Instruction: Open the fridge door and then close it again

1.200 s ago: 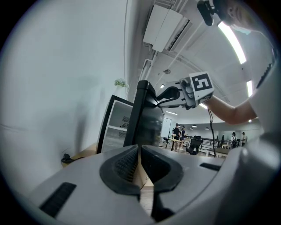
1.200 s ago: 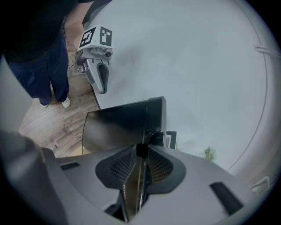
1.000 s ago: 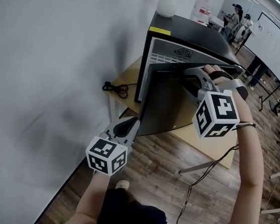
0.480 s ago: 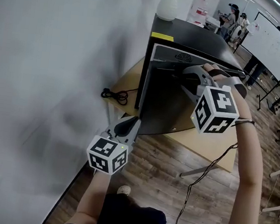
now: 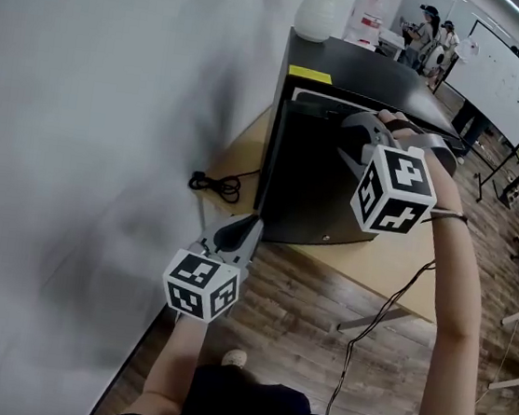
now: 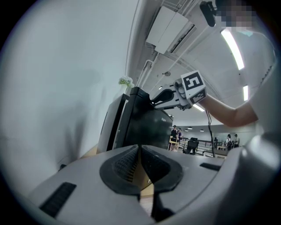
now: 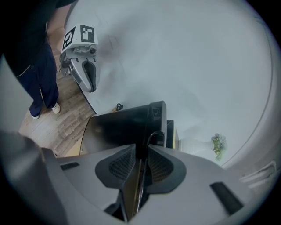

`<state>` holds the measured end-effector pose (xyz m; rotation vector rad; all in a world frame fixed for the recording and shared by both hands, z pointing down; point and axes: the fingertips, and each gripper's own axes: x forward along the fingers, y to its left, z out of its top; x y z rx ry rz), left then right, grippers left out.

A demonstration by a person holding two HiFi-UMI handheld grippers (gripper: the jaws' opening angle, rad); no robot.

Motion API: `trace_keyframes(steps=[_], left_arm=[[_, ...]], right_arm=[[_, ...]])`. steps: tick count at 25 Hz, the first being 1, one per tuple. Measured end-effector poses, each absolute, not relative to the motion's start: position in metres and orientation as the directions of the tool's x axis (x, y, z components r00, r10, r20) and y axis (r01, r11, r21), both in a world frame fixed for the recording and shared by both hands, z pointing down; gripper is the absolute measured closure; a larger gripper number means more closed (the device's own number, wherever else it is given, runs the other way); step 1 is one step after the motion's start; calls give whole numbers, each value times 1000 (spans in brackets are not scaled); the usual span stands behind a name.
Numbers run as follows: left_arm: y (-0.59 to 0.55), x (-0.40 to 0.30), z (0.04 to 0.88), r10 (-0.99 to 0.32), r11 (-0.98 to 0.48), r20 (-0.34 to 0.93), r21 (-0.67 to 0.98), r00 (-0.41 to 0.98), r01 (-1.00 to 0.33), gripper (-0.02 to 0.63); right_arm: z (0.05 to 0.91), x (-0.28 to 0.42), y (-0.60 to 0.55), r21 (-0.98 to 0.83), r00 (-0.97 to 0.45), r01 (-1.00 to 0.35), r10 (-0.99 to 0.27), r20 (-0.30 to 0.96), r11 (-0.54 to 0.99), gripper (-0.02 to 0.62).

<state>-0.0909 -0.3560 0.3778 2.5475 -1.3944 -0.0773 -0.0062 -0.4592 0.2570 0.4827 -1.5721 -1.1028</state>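
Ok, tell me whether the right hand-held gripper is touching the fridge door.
Touching. In the right gripper view the right hand-held gripper straddles the edge of the fridge door, its jaws closed against both faces.

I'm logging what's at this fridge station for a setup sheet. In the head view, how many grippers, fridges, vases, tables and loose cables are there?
grippers: 2, the left gripper and the right gripper
mini fridge: 1
white vase: 1
wooden table: 1
black cable: 1
Total: 6
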Motion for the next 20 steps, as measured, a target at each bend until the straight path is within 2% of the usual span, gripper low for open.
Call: trace_keyframes(steps=[20], left_arm=[[-381, -100, 383, -817, -542, 76, 235, 571, -807, 600]], right_arm=[[259, -17, -515, 820, -177, 153, -800, 573, 552, 526]])
